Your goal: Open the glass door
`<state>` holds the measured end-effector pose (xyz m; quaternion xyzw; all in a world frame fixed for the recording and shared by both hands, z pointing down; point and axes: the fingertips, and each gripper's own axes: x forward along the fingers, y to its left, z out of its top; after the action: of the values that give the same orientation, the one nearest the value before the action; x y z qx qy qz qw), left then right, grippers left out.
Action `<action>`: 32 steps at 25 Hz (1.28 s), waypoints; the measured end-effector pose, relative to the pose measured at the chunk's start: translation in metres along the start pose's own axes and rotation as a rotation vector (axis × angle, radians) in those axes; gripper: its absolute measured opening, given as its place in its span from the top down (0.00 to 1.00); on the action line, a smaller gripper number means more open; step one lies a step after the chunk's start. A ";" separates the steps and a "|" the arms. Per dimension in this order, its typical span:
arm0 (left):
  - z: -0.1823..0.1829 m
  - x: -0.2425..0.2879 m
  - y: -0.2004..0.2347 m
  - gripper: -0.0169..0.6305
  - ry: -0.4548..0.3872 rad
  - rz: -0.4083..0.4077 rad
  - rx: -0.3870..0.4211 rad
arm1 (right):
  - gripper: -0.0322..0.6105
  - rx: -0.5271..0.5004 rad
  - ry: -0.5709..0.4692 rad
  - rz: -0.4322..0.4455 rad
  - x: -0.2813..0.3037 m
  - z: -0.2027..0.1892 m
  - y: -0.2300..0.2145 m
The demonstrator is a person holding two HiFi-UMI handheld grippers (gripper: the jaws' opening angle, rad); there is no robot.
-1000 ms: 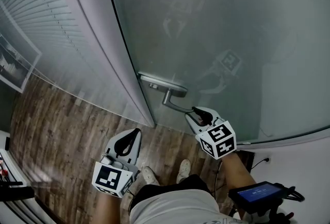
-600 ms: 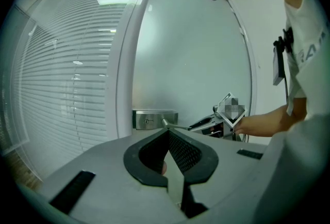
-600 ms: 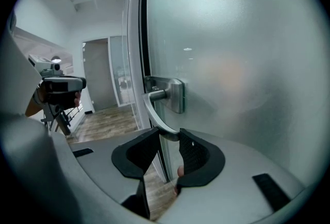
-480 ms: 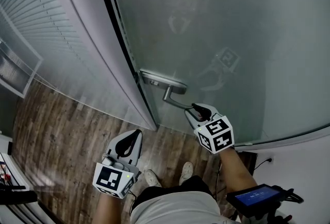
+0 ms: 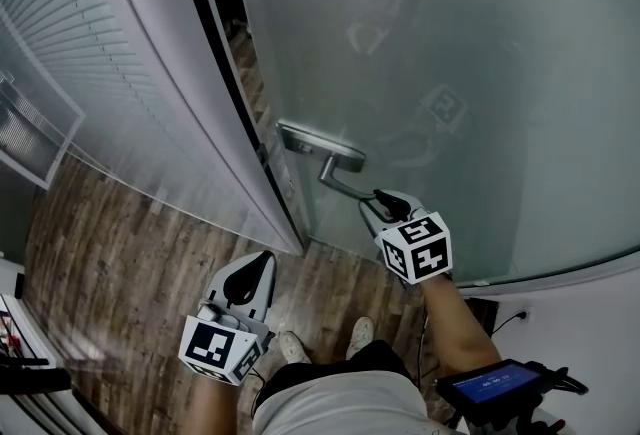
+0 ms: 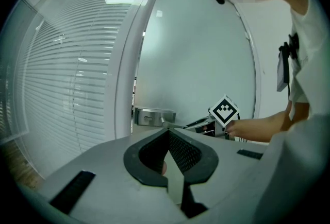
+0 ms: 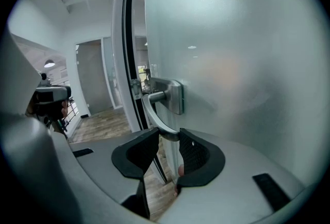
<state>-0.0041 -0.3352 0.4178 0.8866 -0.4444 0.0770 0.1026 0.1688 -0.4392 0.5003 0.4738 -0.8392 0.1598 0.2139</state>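
Observation:
The frosted glass door (image 5: 450, 53) stands ajar, with a dark gap along its left edge by the grey frame (image 5: 215, 83). A metal lever handle (image 5: 345, 185) juts from a steel lock plate (image 5: 320, 148). My right gripper (image 5: 385, 200) is shut on the lever's free end; in the right gripper view the handle (image 7: 152, 109) curves down between the two black pads of the right gripper (image 7: 167, 140). My left gripper (image 5: 262, 258) hangs lower left, away from the door, shut with nothing in it. The left gripper view shows its pads (image 6: 178, 148) touching and the handle (image 6: 178, 126) beyond.
A wall of slatted blinds (image 5: 80, 53) runs left of the frame. Wood floor (image 5: 120, 263) lies under me, with my shoes (image 5: 362, 331) near the door's foot. A device with a blue screen (image 5: 490, 385) sits at lower right. Through the gap a further room (image 7: 98, 120) shows.
The gap between door edge and frame has widened and the room beyond now shows. My right gripper has moved with the handle, up and slightly right in the head view. The left gripper stayed put.

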 end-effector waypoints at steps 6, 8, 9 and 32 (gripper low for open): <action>0.006 0.002 0.011 0.97 -0.009 0.021 -0.017 | 0.76 -0.041 -0.020 -0.028 0.004 0.023 -0.014; 0.007 -0.002 0.011 0.98 -0.015 0.022 -0.019 | 0.76 -0.045 -0.022 -0.041 0.003 0.027 -0.016; 0.007 -0.002 0.010 0.97 -0.016 0.021 -0.019 | 0.76 -0.043 -0.023 -0.046 0.003 0.028 -0.018; 0.025 0.009 0.018 0.97 -0.049 0.045 -0.002 | 0.76 -0.047 -0.036 -0.128 0.029 0.058 -0.080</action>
<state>-0.0117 -0.3585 0.3981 0.8778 -0.4669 0.0570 0.0909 0.2122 -0.5272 0.4707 0.5241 -0.8144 0.1175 0.2196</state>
